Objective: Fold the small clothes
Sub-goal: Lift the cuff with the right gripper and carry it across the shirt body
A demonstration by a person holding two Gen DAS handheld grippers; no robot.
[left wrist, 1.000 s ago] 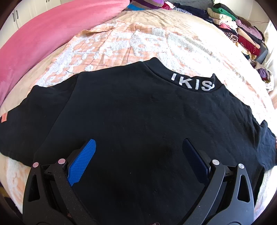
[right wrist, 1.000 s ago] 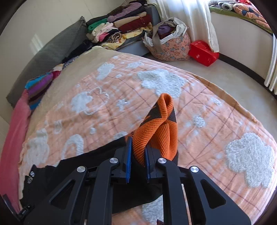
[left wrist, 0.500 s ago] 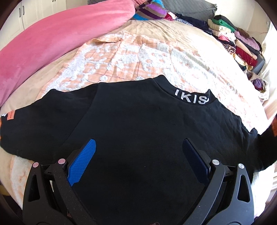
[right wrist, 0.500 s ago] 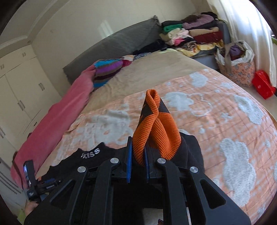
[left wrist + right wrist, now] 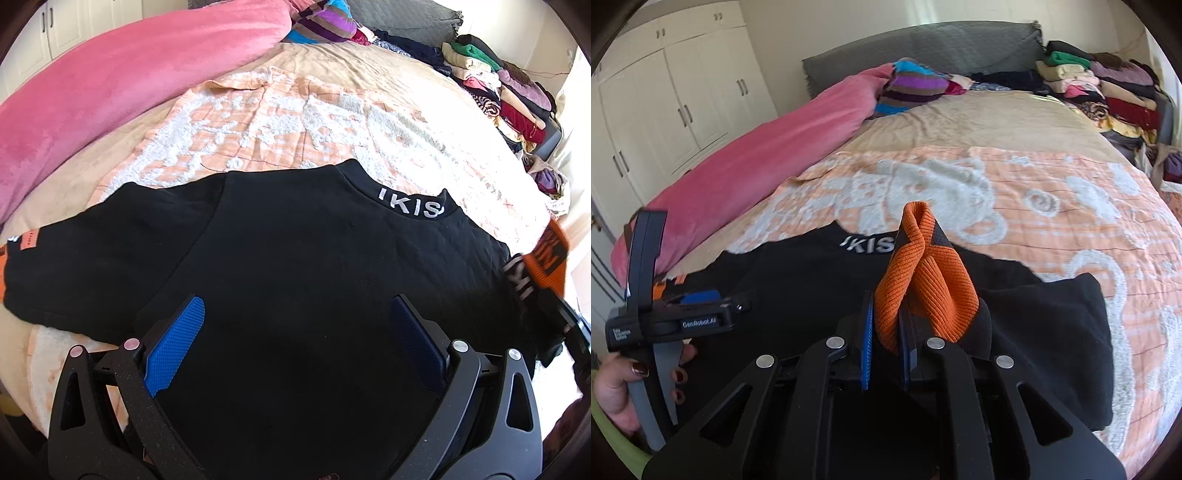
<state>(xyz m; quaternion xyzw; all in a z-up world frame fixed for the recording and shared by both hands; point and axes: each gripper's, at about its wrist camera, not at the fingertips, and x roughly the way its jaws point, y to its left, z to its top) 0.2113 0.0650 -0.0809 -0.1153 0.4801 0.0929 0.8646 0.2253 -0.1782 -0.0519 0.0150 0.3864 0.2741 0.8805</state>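
A black sweatshirt (image 5: 295,277) with a white-lettered collar (image 5: 410,205) lies flat on the orange-and-white bedspread (image 5: 295,122). My left gripper (image 5: 295,310) hovers open over its lower body, nothing between the blue pads. My right gripper (image 5: 886,306) pinches the sleeve's orange ribbed cuff (image 5: 923,280) between its pads and holds the sleeve over the sweatshirt's (image 5: 798,288) right side; its jaws are starting to open with the cuff still between them. The left wrist view shows that cuff (image 5: 546,258) at the right edge. The other sleeve lies spread out to the left.
A rolled pink blanket (image 5: 129,85) runs along the bed's left side. Stacks of folded clothes (image 5: 509,99) sit at the far right, a striped garment (image 5: 912,88) by the grey headboard (image 5: 923,40). White wardrobe doors (image 5: 683,99) stand beyond. A person's hand (image 5: 617,384) grips the left tool.
My right gripper has swung left and rolled, carrying the orange cuff and sleeve in over the sweatshirt. The left gripper has drawn back and up a little, still open.
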